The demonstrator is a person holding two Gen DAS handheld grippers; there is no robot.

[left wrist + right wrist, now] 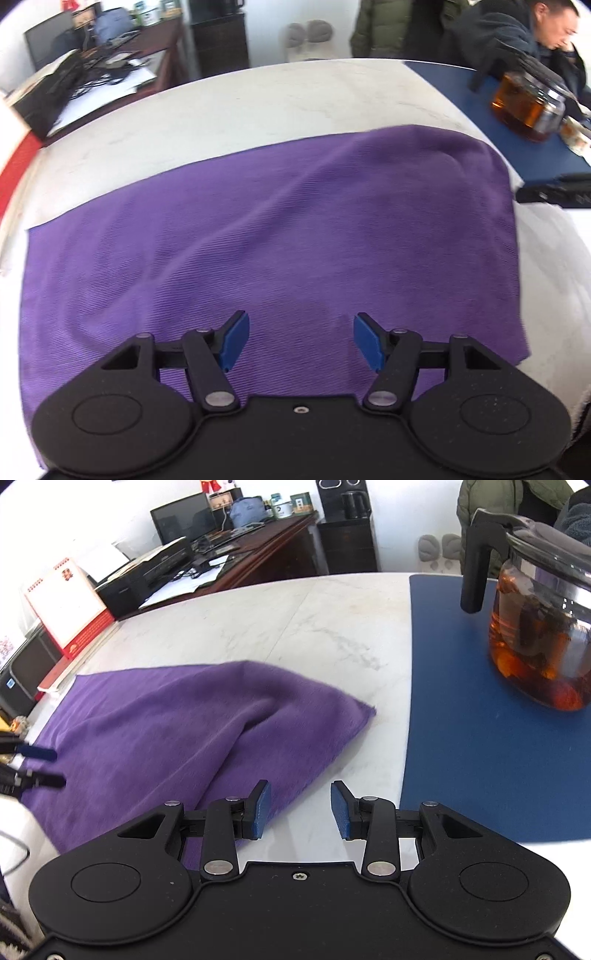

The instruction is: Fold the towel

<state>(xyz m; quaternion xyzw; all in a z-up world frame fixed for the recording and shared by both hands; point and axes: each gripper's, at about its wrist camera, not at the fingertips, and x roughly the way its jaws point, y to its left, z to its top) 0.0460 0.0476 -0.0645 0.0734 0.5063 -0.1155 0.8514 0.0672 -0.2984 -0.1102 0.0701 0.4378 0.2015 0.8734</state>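
A purple towel [258,240] lies on the white marble table [258,99], mostly flat, with a soft ridge running toward its far right corner. My left gripper [301,341] hovers over the towel's near edge, open, with only cloth beneath the blue pads [236,339]. In the right wrist view the towel [177,731] lies to the left, its corner [364,710] pointing right. My right gripper [301,810] is open over the towel's right edge and bare marble, gripping nothing. The left gripper's fingers [38,753] show at the left edge, over the towel.
A glass teapot [535,635] of amber tea stands on a blue mat [480,757] at the right. A desk calendar [68,602] stands at the table's far left edge. A person [535,40] sits beyond the mat. A cluttered desk [229,550] is behind.
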